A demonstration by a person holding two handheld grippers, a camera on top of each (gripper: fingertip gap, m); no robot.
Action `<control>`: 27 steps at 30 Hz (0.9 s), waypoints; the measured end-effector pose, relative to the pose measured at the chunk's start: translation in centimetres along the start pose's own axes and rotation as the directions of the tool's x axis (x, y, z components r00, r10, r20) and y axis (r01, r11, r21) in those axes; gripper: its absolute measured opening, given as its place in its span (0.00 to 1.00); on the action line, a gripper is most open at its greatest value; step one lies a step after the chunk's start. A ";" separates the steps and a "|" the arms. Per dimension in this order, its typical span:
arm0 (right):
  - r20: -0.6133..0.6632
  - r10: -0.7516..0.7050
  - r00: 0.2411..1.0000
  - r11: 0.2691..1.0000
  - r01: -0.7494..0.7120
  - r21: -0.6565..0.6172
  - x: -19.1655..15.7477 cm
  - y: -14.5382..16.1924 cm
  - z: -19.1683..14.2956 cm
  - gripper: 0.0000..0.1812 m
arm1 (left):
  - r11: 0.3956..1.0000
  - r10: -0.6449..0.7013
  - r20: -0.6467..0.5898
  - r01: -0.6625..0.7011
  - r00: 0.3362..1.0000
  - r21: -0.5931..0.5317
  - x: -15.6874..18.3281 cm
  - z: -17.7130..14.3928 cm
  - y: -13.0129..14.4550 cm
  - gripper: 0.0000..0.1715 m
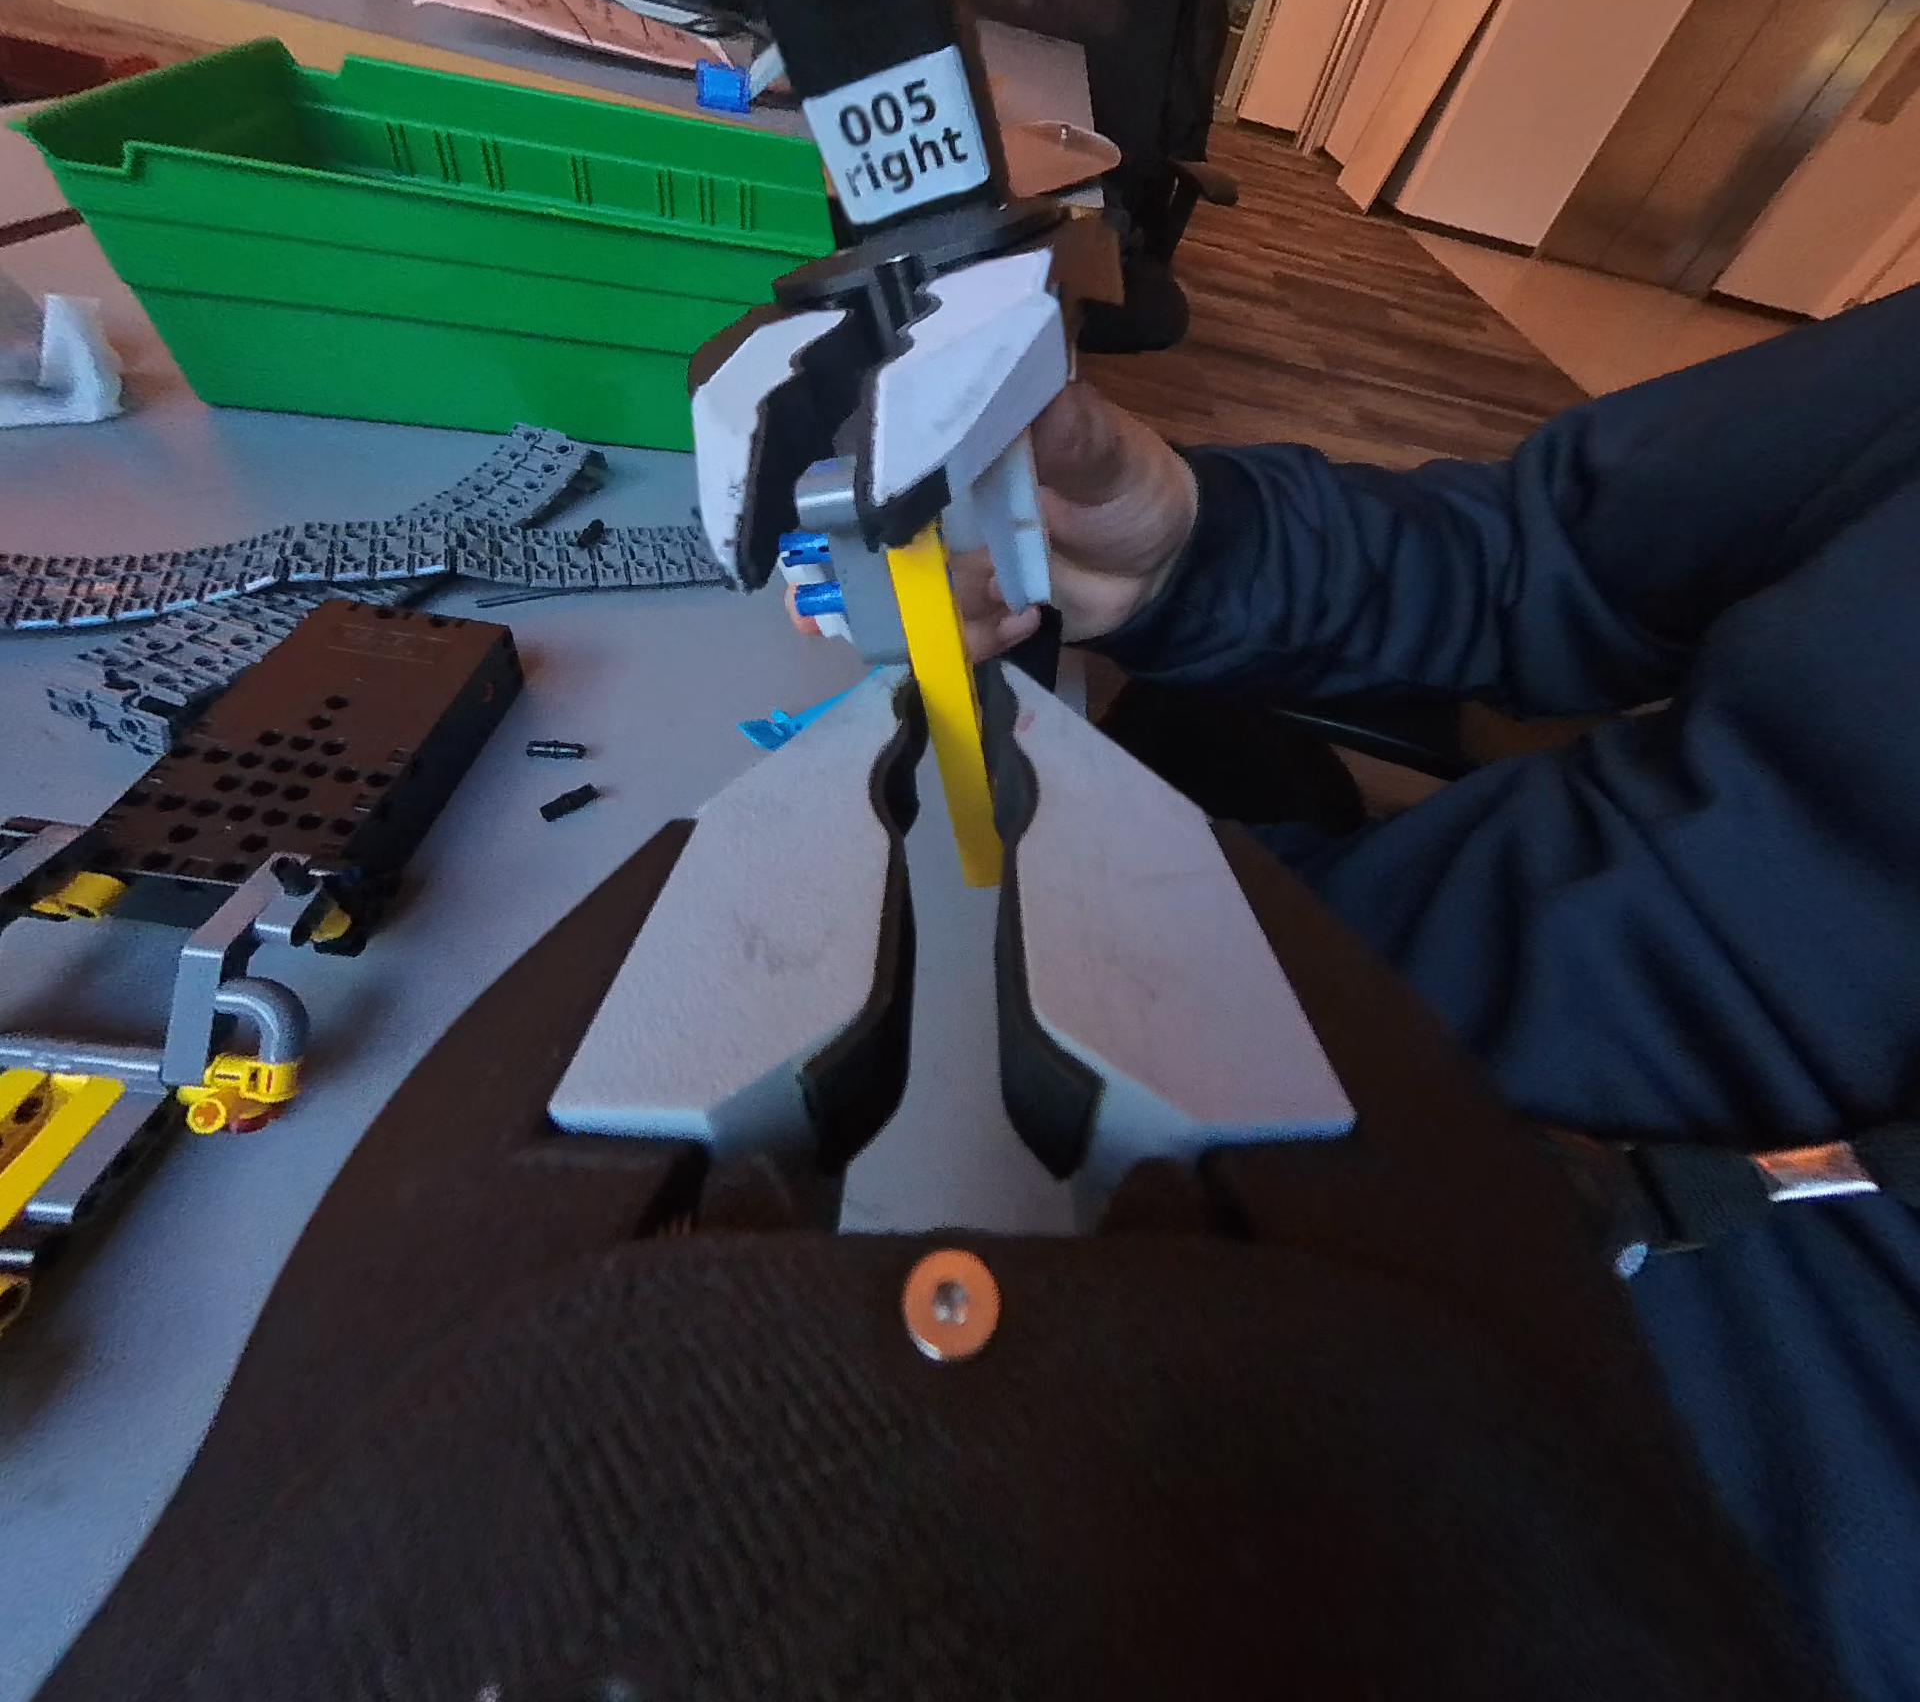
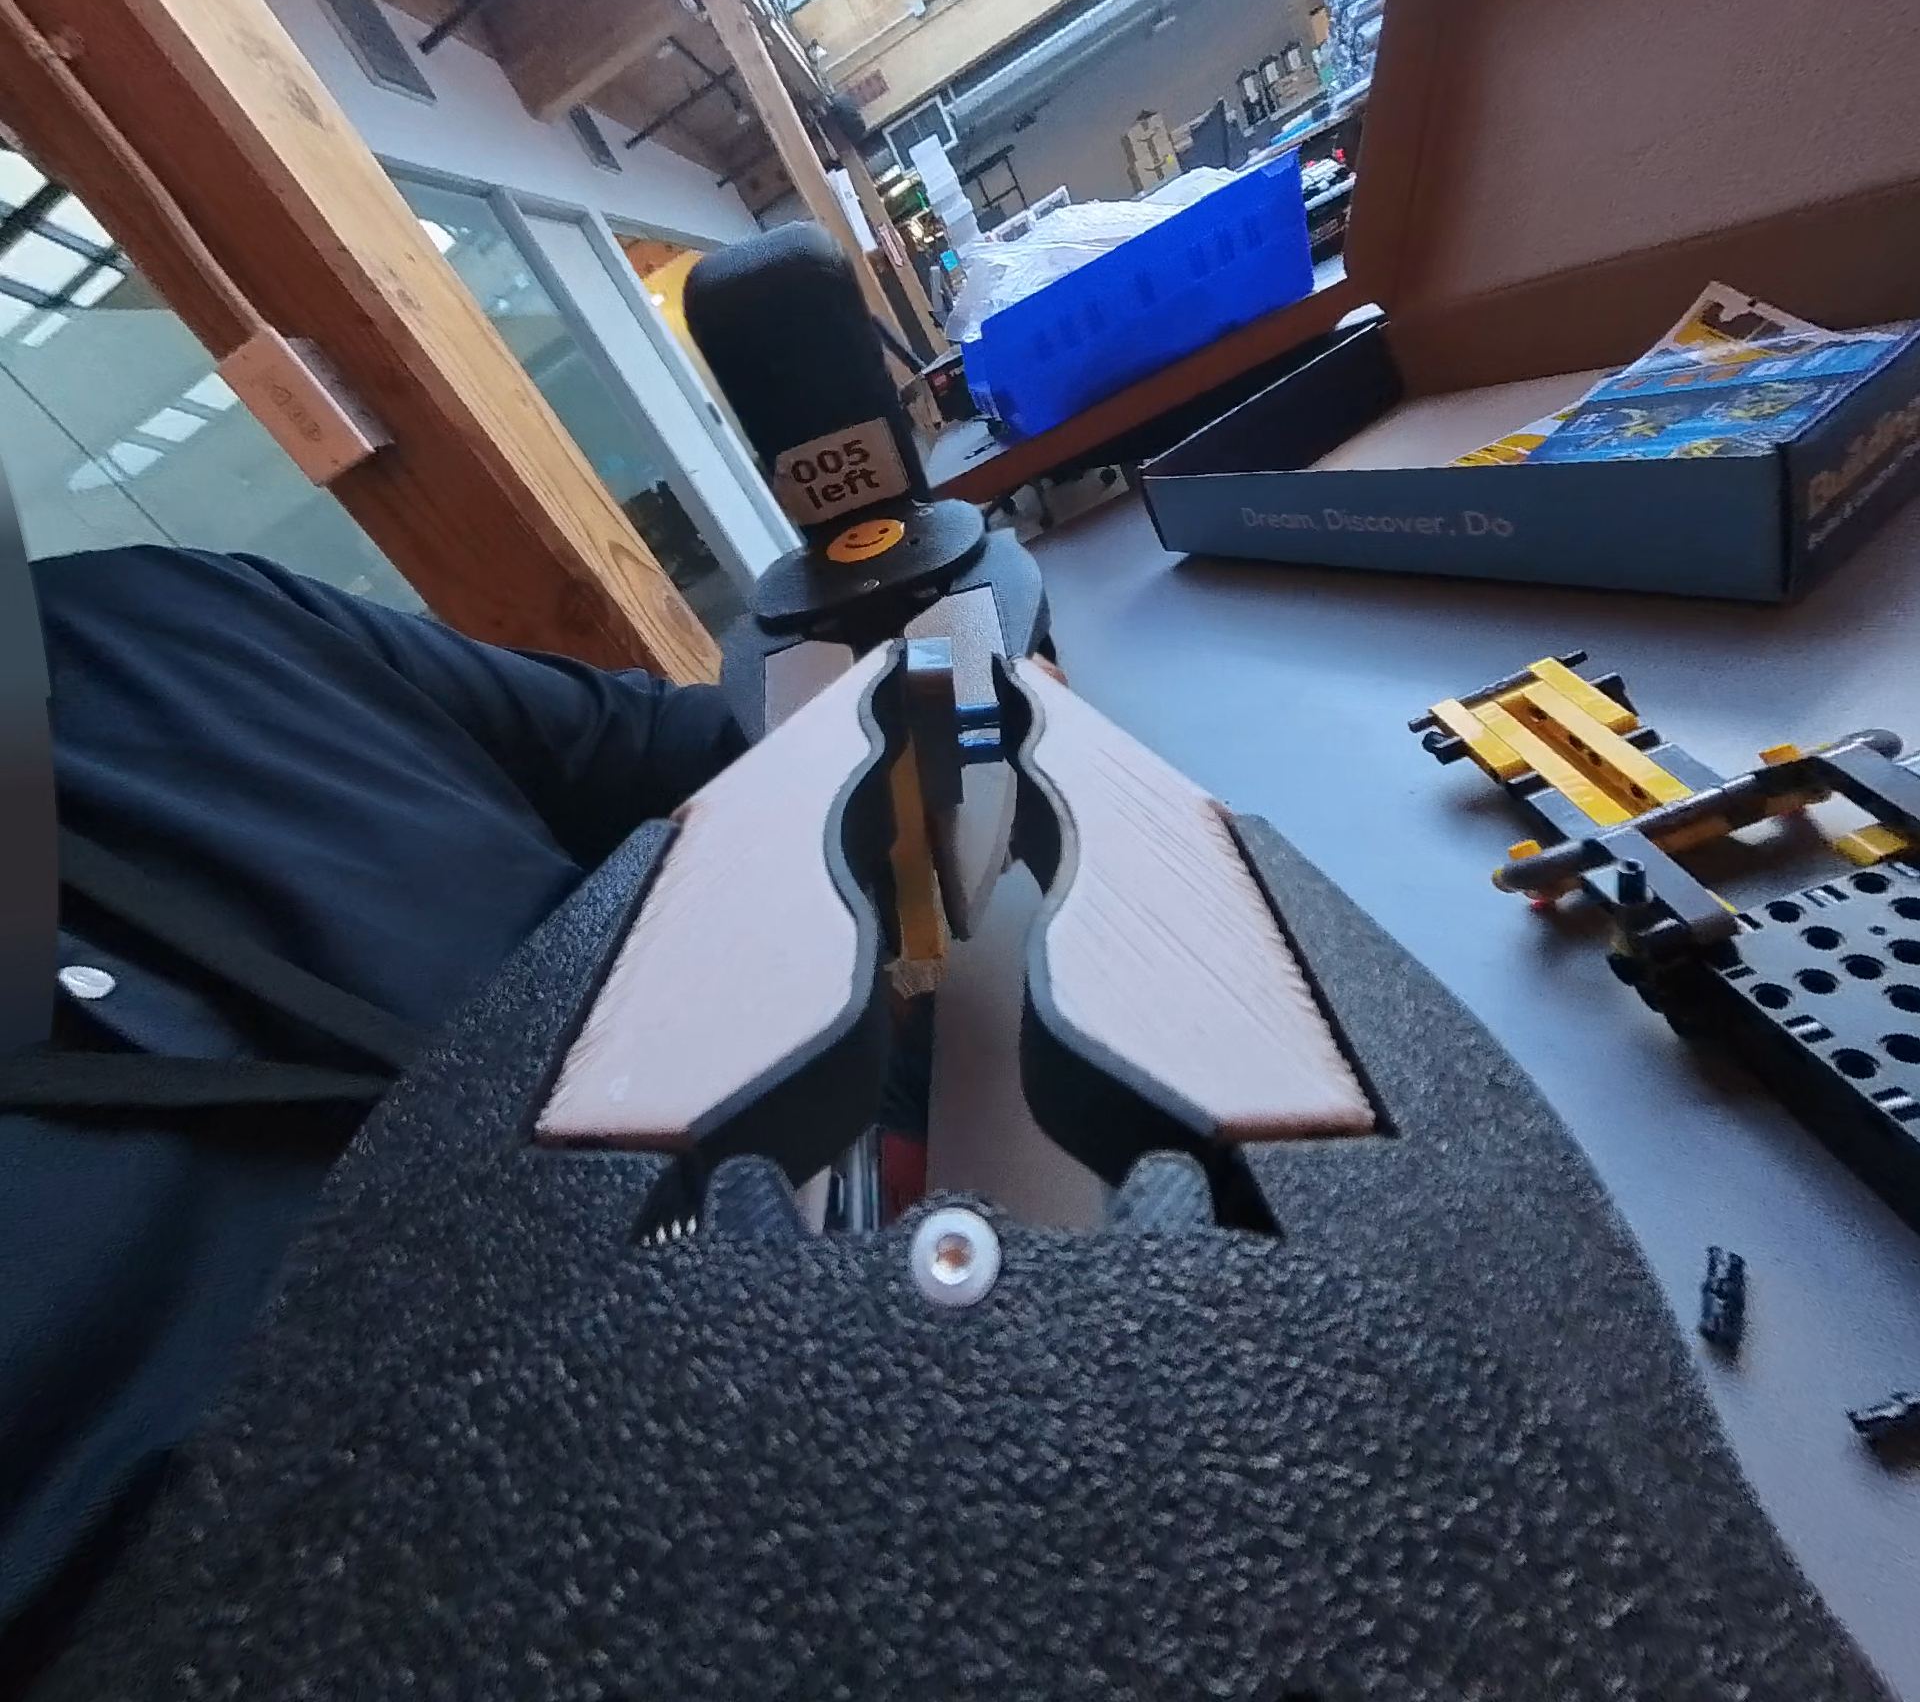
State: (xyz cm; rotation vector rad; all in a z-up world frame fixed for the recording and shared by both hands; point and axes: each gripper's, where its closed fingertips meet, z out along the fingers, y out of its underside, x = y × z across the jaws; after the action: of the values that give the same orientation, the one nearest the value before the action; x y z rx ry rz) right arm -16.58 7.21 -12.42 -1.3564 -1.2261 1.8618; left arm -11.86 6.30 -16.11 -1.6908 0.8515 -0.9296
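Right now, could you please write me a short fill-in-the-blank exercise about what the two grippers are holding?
1. The left gripper is shut on the ____ beam.
2. The right gripper grips a grey piece with ____ pins.
3. The bin behind the tracks is ____.

Missing words: yellow; blue; green

A green bin point(image 1: 436, 239) stands at the upper left of the left wrist view on the grey table point(image 1: 644, 696). Grey track links point(image 1: 312, 556) lie just in front of it. Nearer, at left, lies a black perforated plate point(image 1: 301, 759) joined to a grey and yellow frame point(image 1: 223, 987), with two black pins point(image 1: 561, 774) beside it. In the right wrist view an open blue box point(image 2: 1507, 509) with a booklet point(image 2: 1725, 379) inside sits at upper right, a blue bin point(image 2: 1132, 302) well behind it.
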 end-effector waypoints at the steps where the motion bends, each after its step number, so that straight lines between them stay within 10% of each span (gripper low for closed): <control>1: -0.007 -0.016 1.000 1.000 0.016 -0.011 -0.1 0.1 0.0 0.07 | 0.999 0.031 0.017 -0.031 0.999 -0.016 0.0 0.0 0.1 0.05; 5: -0.046 -0.054 0.997 0.999 0.054 -0.001 -0.5 -0.2 0.5 0.07 | 0.954 0.295 0.130 -0.283 0.947 -0.098 -0.5 -0.7 0.1 0.06; 12: -0.011 0.317 0.948 0.938 -0.312 0.150 2.0 0.3 1.1 0.08 | 0.833 0.538 0.285 -0.449 0.793 -0.324 -3.8 -1.4 2.0 0.07; 27: -0.125 0.342 0.931 0.927 -0.313 0.205 4.2 1.1 1.1 0.08 | 0.546 0.831 0.316 -0.558 0.458 -0.625 -7.6 -2.9 3.3 0.08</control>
State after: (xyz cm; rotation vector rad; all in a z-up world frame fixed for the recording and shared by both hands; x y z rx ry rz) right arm -19.02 9.74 -15.21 -1.6485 -0.7622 1.9844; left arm -18.29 10.83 -20.09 -1.5683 1.2414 0.4396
